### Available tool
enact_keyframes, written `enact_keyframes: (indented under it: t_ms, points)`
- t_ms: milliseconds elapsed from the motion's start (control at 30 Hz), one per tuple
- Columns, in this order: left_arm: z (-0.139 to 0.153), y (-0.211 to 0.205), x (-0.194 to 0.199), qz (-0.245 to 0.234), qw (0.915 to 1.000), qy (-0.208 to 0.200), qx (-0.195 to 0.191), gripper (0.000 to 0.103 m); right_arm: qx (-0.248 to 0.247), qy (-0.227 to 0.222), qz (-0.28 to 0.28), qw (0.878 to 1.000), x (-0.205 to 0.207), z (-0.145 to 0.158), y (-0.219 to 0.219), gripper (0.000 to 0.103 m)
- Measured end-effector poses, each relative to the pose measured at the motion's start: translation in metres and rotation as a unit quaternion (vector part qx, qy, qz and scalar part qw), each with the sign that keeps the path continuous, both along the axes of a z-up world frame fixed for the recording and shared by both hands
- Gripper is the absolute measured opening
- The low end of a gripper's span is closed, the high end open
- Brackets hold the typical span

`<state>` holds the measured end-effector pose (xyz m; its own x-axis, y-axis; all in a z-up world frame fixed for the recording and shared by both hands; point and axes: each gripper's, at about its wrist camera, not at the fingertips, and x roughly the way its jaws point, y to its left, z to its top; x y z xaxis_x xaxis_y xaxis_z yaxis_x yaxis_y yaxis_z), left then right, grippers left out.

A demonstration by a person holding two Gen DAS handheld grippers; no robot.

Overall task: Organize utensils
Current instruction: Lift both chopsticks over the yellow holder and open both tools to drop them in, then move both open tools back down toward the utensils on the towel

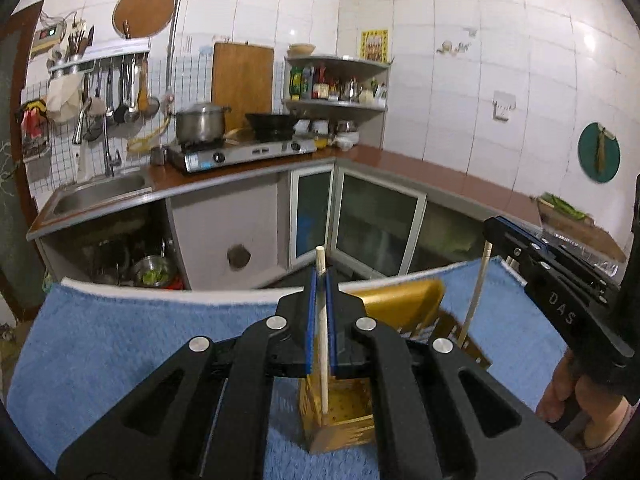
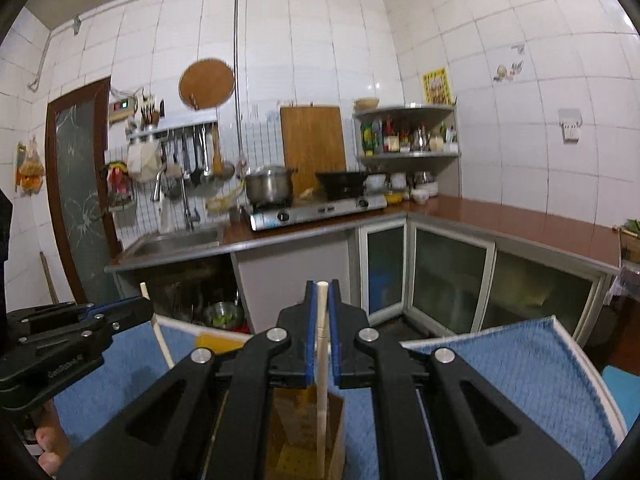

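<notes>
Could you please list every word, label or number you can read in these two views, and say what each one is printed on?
"DAS": on the black body of the right gripper seen in the left wrist view.
Pale lettering on the left gripper body, right wrist view: blurred, unreadable.
Yellow poster on the tiled wall: print too small to read.
Bottle labels on the corner shelf: too small.
Green display on the wall box: digits not legible.

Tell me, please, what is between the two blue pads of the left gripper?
In the left wrist view, a pale wooden chopstick stands between the pads of the left gripper; its lower end reaches into the wooden holder box below.
</notes>
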<state>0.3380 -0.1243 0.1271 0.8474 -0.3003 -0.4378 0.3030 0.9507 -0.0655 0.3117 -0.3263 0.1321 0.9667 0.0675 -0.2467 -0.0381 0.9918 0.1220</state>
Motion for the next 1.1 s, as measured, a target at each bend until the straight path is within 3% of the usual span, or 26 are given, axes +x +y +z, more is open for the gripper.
enact_keyframes:
  t_ms: [267,333,367,400,433,667,700,833,1100]
  points:
    - [-0.012,0.012,0.002,0.02,0.9994,0.027,-0.01,0.006,-0.001,0.032,0.002,0.999,-0.001,-0.021,0.004,0.007]
    - [-0.008,0.018,-0.006,0.021,0.9993,0.027,-0.016,0.024,-0.002,0.041,0.006,0.999,-0.005,-0.02,0.005,0.008]
    - [-0.005,0.02,-0.01,0.025,0.9992,0.023,-0.018,0.043,-0.002,0.042,0.005,0.999,-0.01,-0.018,0.005,0.021]
    - [-0.001,0.023,-0.015,0.031,0.9991,0.019,-0.021,0.056,0.002,0.041,0.004,0.999,-0.013,-0.016,0.004,0.045]
    - [0.005,0.026,-0.022,0.035,0.9991,0.011,-0.023,0.06,0.009,0.034,0.001,0.999,-0.02,-0.013,0.003,0.055]
    - [0.028,0.048,-0.065,0.041,0.999,-0.013,-0.011,0.095,-0.009,0.041,-0.021,0.999,-0.059,-0.003,0.002,0.058]
    - [0.028,0.05,-0.07,0.04,0.9991,-0.013,-0.007,0.098,-0.011,0.046,-0.025,0.999,-0.067,-0.005,0.0,0.063]
    - [0.01,0.056,-0.088,0.036,0.9993,0.006,0.007,0.098,-0.02,0.077,-0.044,0.996,-0.09,-0.022,-0.005,0.068]
    - [-0.061,0.056,-0.099,0.021,0.9938,0.107,0.023,0.098,-0.018,0.173,-0.073,0.982,-0.121,-0.086,-0.013,0.068]
